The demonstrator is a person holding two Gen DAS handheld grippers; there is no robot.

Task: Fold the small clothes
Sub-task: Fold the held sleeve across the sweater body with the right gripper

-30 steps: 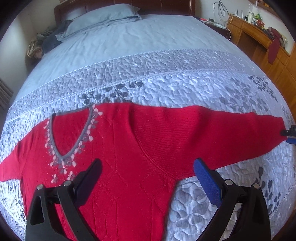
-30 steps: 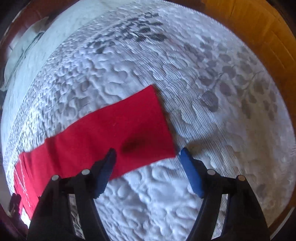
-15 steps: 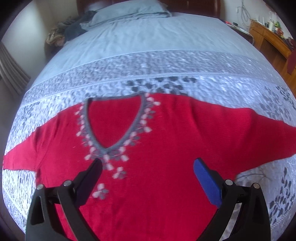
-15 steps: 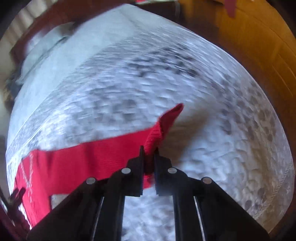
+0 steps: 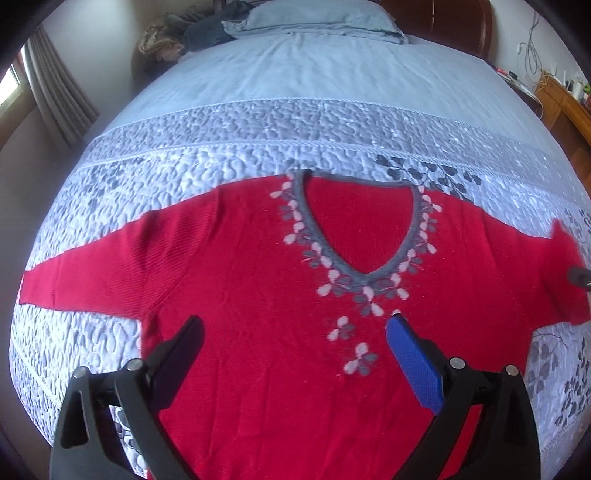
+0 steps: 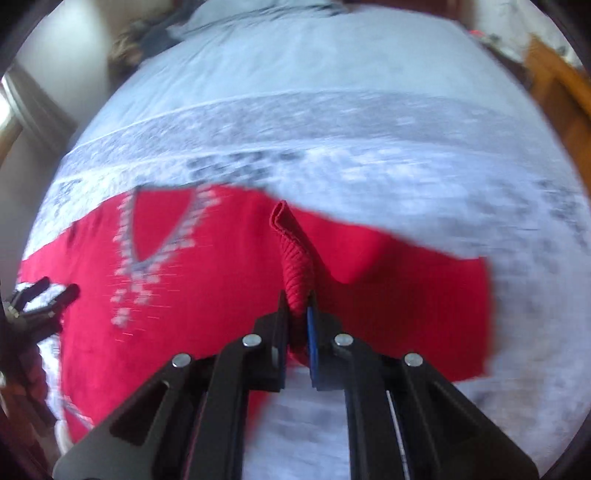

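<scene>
A red knit sweater (image 5: 266, 288) with a grey V-neck and pale flower trim lies face up across the quilted bed (image 5: 295, 125). My left gripper (image 5: 293, 332) hovers open above its chest, nothing between the fingers. In the right wrist view my right gripper (image 6: 297, 310) is shut on the ribbed cuff (image 6: 291, 251) of the sweater's right sleeve, lifted and carried over the sweater body (image 6: 207, 295). The sleeve bends back on itself at the right. The left gripper (image 6: 40, 295) shows small at the left edge of that view.
A blue pillow (image 5: 317, 18) and a heap of dark clothes (image 5: 177, 33) lie at the head of the bed. A wooden dresser (image 5: 565, 103) stands along the right side, a curtain (image 5: 55, 96) at the left.
My right gripper closed on the sleeve cuff and swept it left over the sweater body. The left gripper moved left across the sweater, from the right armpit to the chest, staying open.
</scene>
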